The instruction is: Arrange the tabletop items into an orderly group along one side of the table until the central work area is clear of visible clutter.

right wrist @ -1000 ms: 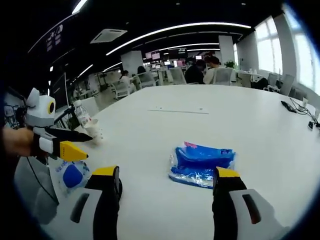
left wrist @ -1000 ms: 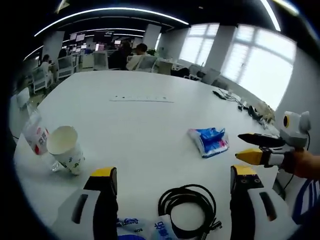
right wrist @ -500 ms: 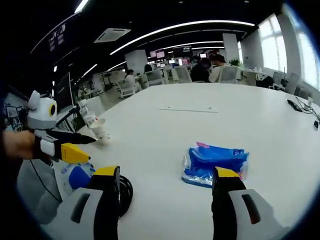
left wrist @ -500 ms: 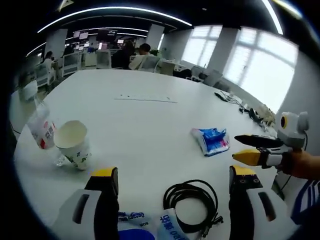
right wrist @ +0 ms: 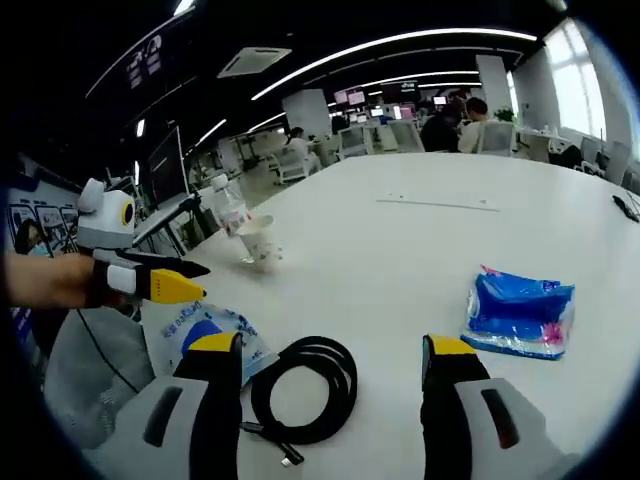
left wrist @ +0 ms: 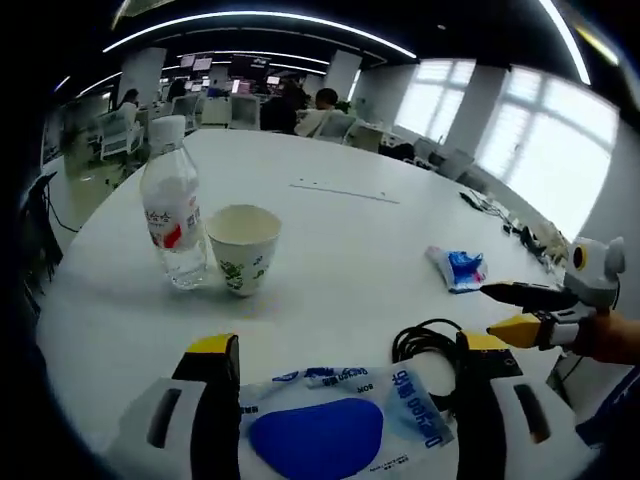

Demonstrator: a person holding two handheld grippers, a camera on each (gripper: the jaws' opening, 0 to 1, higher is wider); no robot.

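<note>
Wipes pack (left wrist: pixel 330 425), white with a blue oval, lies nearest on the white bench (left wrist: pixel 330 240) between the gaping, empty left tongs (left wrist: pixel 340 362), with a coiled black cable (right wrist: pixel 305 385) just beside it. The right tongs (right wrist: pixel 328 358) also stand wide open holding nothing. Farther off, 1 paper cup (left wrist: pixel 243 248) stands upright beside 1 water bottle (left wrist: pixel 172 203), and a blue packet (right wrist: pixel 520 312) lies well apart.

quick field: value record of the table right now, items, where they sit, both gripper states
surface: white table
water bottle: upright, capped, beside the paper cup
paper cup: upright, empty as far as visible
blue-white pouch: flat, between the left gripper's jaws
black cable: coiled, next to the pouch
blue tissue pack: flat, apart from the rest
left gripper: open, holding nothing
right gripper: open, above the cable
cleared: not yet, items spread out
</note>
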